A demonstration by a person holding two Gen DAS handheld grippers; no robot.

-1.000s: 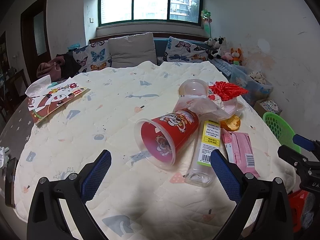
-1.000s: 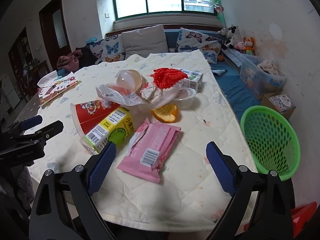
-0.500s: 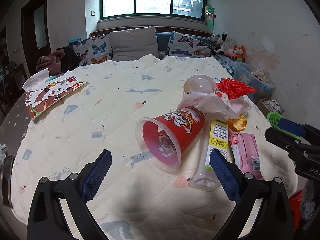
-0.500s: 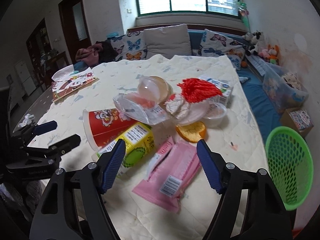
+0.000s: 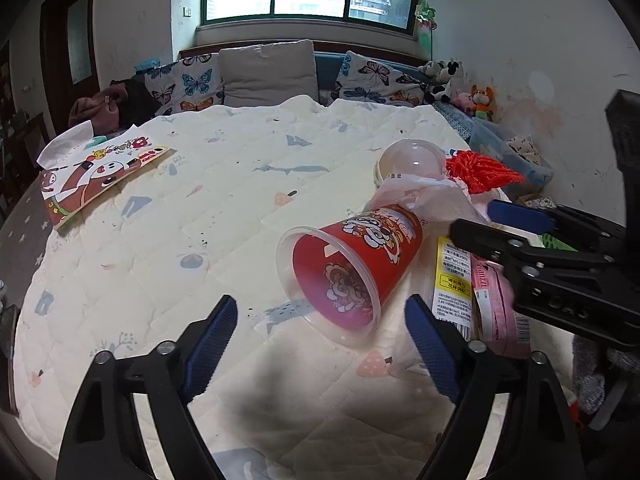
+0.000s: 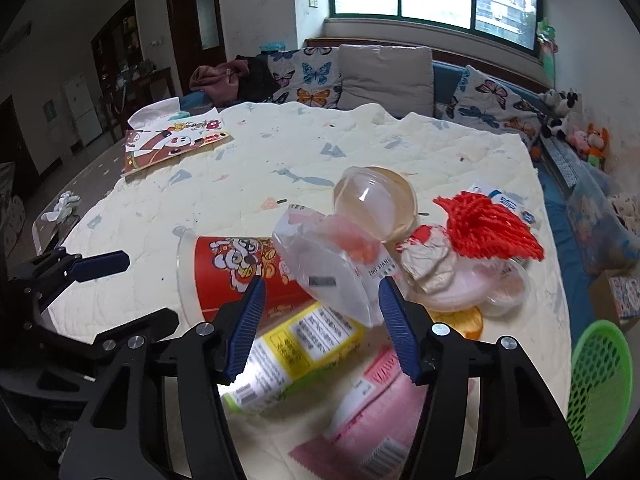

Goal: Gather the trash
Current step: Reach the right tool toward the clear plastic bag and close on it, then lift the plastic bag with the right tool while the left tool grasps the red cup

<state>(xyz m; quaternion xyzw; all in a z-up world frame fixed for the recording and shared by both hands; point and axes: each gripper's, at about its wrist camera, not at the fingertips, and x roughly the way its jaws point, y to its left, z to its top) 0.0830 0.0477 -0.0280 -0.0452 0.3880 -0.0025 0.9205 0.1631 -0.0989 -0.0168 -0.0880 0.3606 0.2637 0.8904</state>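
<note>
Trash pile, on the quilted tabletop (image 5: 168, 248), right half:
- Red printed cup (image 5: 352, 268): lying on its side, mouth toward the left wrist camera.
- Clear plastic bag (image 6: 332, 268): draped over the cup's base end.
- Yellow-labelled bottle (image 6: 296, 356): lying beside the cup, touching it.
- Pink wrapper (image 6: 372, 420): flat, near the table edge, beside the bottle.
- Clear dome lid (image 6: 376, 200), red mesh net (image 6: 488, 228), crumpled paper (image 6: 428, 260): clustered behind the bag.
- Orange peel (image 6: 468, 320): beside the pile, partly hidden.

Left gripper (image 5: 320, 332): jaws closing but wide; the cup's rim lies ahead between them, pads not touching it.
Right gripper (image 6: 322, 324): jaws closing, at middling width, framing the bag's lower end; no contact visible.

Green mesh basket (image 6: 600, 392): off the table's right edge.
Picture booklet (image 5: 96, 176): far left of the tabletop, well apart.
</note>
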